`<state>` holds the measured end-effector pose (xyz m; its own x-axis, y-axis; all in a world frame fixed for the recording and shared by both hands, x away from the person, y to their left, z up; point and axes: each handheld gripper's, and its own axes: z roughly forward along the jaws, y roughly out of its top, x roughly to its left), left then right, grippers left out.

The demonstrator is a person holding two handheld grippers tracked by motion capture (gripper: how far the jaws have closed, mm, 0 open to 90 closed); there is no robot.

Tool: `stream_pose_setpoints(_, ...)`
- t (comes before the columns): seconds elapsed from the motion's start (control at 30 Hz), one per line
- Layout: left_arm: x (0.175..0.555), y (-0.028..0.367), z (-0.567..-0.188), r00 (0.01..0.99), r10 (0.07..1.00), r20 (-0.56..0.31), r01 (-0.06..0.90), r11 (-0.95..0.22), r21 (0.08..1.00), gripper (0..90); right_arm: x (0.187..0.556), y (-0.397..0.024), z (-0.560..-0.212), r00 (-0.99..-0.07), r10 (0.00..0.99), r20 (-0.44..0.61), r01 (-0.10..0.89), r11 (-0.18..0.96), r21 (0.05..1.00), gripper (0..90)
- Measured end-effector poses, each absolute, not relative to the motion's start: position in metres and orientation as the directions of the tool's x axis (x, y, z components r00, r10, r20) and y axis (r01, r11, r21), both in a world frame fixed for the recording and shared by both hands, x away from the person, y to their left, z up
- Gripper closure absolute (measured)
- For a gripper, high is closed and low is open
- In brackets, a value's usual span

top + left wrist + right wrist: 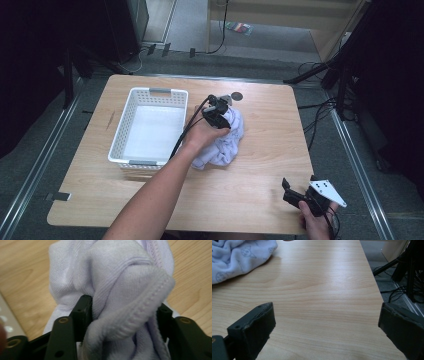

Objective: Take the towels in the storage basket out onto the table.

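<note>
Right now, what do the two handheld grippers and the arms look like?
Both are black two-jaw tools. The left gripper has flat black jaws with brass-coloured screw holes and a black cable trailing along the bare forearm. The right gripper has blocky, worn-edged jaws and a grey three-cornered plate on top. No sleeves visible.

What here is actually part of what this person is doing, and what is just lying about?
Seemingly in use:
- white cloth, bunched between the jaws of the left gripper
- white basket, just beside the cloth, perhaps where it goes
- right gripper, jaws apart, waiting near the table's front corner

Just lying about:
- small dark round thing near the table's far edge
- colourful packet on the floor beyond
</note>
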<state>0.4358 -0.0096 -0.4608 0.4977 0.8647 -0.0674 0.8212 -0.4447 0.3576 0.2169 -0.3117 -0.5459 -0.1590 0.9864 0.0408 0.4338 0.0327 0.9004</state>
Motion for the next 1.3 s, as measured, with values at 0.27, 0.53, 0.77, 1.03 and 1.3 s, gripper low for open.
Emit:
stream_pose_setpoints(0.27, 0.433, -0.012, -0.452, 0.483, 0.868, -0.116, 0.823, -0.405, 0.398, 9.2, 0.217, -0.311, -0.546, -0.158, 0.987, 0.041, 0.436, 0.032, 0.899, 1.2)
stream_pose_setpoints(0.53, 0.430, -0.011, -0.439, 0.517, 0.848, -0.121, 0.806, -0.433, 0.404, 0.0, 0.217, -0.311, -0.546, -0.156, 0.987, 0.041, 0.437, 0.032, 0.899, 1.2)
stream_pose_setpoints(0.77, 0.427, 0.002, -0.427, 0.508, 0.855, -0.103, 0.798, -0.422, 0.431, 0.0, 0.217, -0.311, -0.546, -0.157, 0.987, 0.041, 0.437, 0.033, 0.899, 1.2)
stream_pose_setpoints(1.03, 0.425, 0.024, -0.414, 0.472, 0.877, -0.088, 0.796, -0.381, 0.470, 0.0, 0.218, -0.312, -0.546, -0.156, 0.987, 0.038, 0.436, 0.035, 0.899, 1.2)
stream_pose_setpoints(1.3, 0.422, 0.048, -0.407, 0.434, 0.895, -0.102, 0.802, -0.332, 0.497, 0.0, 0.218, -0.311, -0.546, -0.156, 0.987, 0.037, 0.438, 0.036, 0.898, 1.2)
